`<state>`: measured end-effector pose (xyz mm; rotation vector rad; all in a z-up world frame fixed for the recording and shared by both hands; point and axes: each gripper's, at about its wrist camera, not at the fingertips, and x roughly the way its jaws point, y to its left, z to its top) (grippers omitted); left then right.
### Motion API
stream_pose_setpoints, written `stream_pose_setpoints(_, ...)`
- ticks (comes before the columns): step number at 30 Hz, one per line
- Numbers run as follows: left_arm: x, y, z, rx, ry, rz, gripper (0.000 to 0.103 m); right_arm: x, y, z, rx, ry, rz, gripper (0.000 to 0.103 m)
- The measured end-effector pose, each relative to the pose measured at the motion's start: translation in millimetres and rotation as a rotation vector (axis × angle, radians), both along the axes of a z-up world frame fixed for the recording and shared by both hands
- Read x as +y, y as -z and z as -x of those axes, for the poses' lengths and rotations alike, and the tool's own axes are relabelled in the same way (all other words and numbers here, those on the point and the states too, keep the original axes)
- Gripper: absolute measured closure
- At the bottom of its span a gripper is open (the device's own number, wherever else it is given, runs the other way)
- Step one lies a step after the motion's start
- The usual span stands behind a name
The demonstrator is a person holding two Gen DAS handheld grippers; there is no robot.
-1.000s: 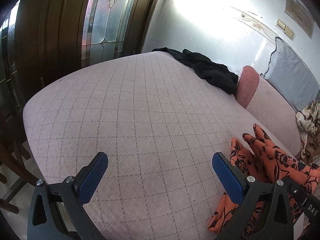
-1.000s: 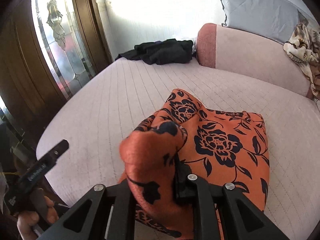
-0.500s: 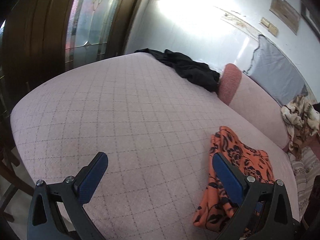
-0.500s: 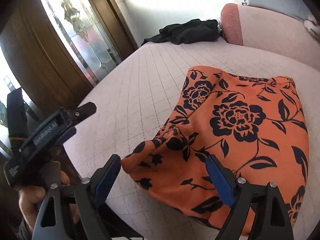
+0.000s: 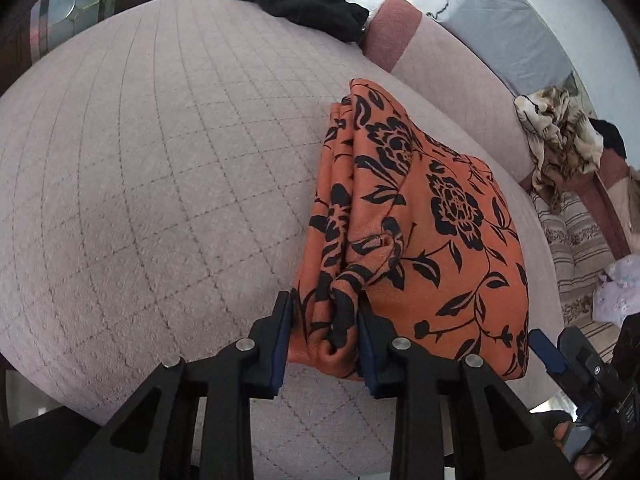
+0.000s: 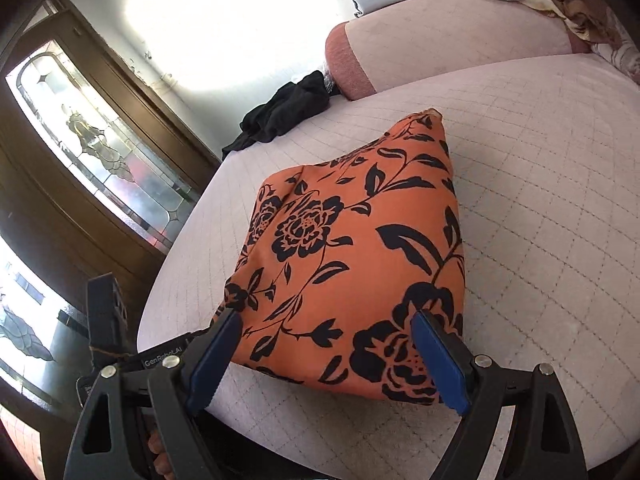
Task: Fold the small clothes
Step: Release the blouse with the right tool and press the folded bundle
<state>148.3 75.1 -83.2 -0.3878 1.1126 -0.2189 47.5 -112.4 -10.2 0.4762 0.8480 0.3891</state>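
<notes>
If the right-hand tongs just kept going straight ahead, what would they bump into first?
Probably the orange flowered cloth: the right tongs stand open at its near edge, its fabric lying straight ahead between them on the bed.

Quilted bed (image 5: 160, 168): orange garment (image 5: 432, 232), black clothes (image 5: 304, 4).

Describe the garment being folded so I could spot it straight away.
Start at the big pale pink quilted bed. Near its front edge lies a folded orange cloth printed with black roses and leaves, its near corner bunched between the closing jaws of the left gripper. The only other garment on the bed, a plain black heap, lies far back.
</notes>
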Motion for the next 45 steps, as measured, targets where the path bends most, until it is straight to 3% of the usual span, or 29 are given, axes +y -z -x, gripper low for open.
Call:
stream_pose_setpoints(6,6.0,8.1,4.0,0.044,-0.036,0.072,0.067,-5.1,4.5,-5.1,0.01,-0.015,-0.034,0.014)
stream_pose_setpoints(8,1.7,-1.3,7.1,0.032,-0.04,0.034,0.065,-5.9,4.0,-8.7,0.016,-0.024,-0.057,0.014)
stream_pose_setpoints(11,-9.3,-33.3,17.4,-0.069,-0.033,-0.041,0.062,-3.8,2.5,-12.9,0.009,-0.072,-0.09,0.014)
stream_pose_setpoints(15,-31.6,-76.2,18.4,-0.224,0.01,-0.109,0.033,-2.7,21.3,-18.6,0.068,-0.079,-0.112,0.014)
stream_pose_setpoints(16,-38.8,-80.1,13.7,-0.244,0.034,-0.121,0.03,-2.6,21.4,-17.9,0.065,-0.078,-0.119,0.014)
stream_pose_setpoints(18,-48.3,-70.7,0.2,-0.227,0.062,-0.166,0.029,-1.1,18.8,-17.8,0.059,-0.087,-0.124,0.014)
stream_pose_setpoints(19,-51.2,-56.3,-10.5,-0.17,0.079,-0.203,0.029,-0.7,17.7,-18.3,0.057,-0.091,-0.128,0.014)
stream_pose_setpoints(20,-49.4,-34.5,-23.0,-0.078,0.089,-0.231,0.037,-0.8,17.4,-18.6,0.056,-0.09,-0.128,0.014)
stream_pose_setpoints(21,-45.5,-12.4,-29.1,0.001,0.086,-0.227,0.054,-1.3,17.4,-19.2,0.058,-0.087,-0.131,0.014)
stream_pose_setpoints(22,-36.1,0.4,-29.0,0.026,0.066,-0.15,0.053,-2.1,17.6,-20.0,0.063,-0.086,-0.136,0.014)
stream_pose_setpoints(23,-30.2,-1.0,-26.3,0.006,0.05,-0.116,0.053,-2.8,17.7,-20.3,0.066,-0.088,-0.145,0.014)
stream_pose_setpoints(25,-32.5,-13.9,-23.1,-0.014,0.042,-0.154,0.054,-5.1,15.7,-20.7,0.064,-0.095,-0.147,0.014)
stream_pose_setpoints(29,-47.3,-58.9,-21.1,-0.168,0.058,-0.18,0.052,-6.7,17.4,-21.9,0.064,-0.109,-0.152,0.014)
stream_pose_setpoints(32,-64.6,-76.9,-39.1,-0.245,0.099,-0.203,0.036,-13.4,15.7,-23.3,0.069,-0.1,-0.191,0.014)
stream_pose_setpoints(34,-74.7,-63.9,-63.0,-0.195,0.109,-0.283,0.036,-20.4,9.8,-24.6,0.054,-0.094,-0.189,0.014)
stream_pose_setpoints(36,-78.8,-28.1,-89.4,-0.061,0.123,-0.352,0.036,-29.6,3.6,-26.3,0.044,-0.079,-0.203,0.014)
stream_pose_setpoints(37,-76.2,-14.1,-94.6,-0.03,0.129,-0.345,0.034,-37.8,2.1,-29.7,0.046,-0.064,-0.213,0.014)
stream_pose_setpoints(39,-69.4,-9.6,-91.5,-0.059,0.11,-0.307,0.031,-58.0,6.3,-40.8,0.074,-0.015,-0.222,0.014)
stream_pose_setpoints(42,-70.3,-8.1,-87.7,-0.099,0.125,-0.331,0.028,-80.8,27.5,-65.2,0.172,0.031,-0.259,0.013)
stream_pose_setpoints(45,-57.7,-1.9,-88.2,-0.08,0.103,-0.256,0.025,-79.6,52.6,-86.2,0.276,-0.01,-0.385,0.015)
